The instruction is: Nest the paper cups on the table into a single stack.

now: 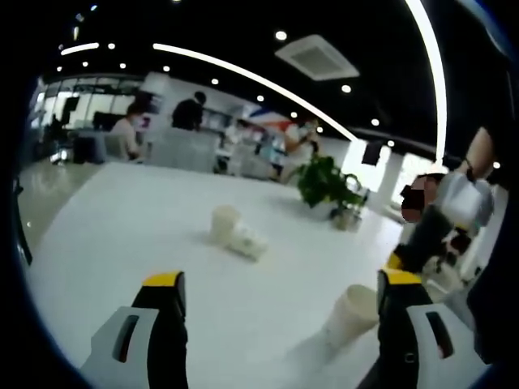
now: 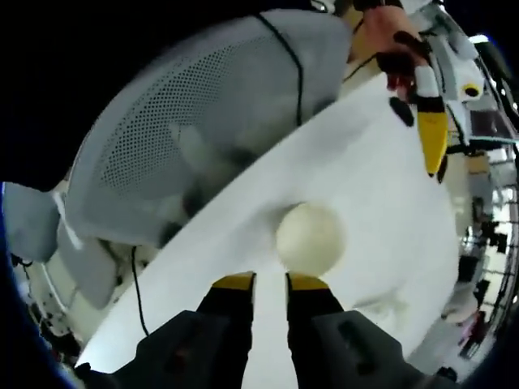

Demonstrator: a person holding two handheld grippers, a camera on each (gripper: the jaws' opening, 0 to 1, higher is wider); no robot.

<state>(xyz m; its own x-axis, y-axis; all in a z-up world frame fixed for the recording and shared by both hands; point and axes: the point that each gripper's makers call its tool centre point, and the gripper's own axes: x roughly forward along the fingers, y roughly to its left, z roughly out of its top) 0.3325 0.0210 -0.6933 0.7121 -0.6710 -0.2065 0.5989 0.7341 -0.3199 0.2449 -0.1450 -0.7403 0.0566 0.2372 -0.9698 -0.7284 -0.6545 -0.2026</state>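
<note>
Left gripper (image 1: pixel 280 296) jaws wide apart over the white table (image 1: pixel 146 219); two paper cups (image 1: pixel 235 231) lie mid-table, another cup (image 1: pixel 350 312) near its edge, beside the right jaw. Right gripper (image 2: pixel 270 281) jaws nearly together, holding nothing, a cup (image 2: pixel 310 237) just ahead near the table edge.

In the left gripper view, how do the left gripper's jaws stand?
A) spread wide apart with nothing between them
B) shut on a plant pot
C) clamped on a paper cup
A: the left gripper has bare white table between its jaws; a paper cup stands beside one.
</note>
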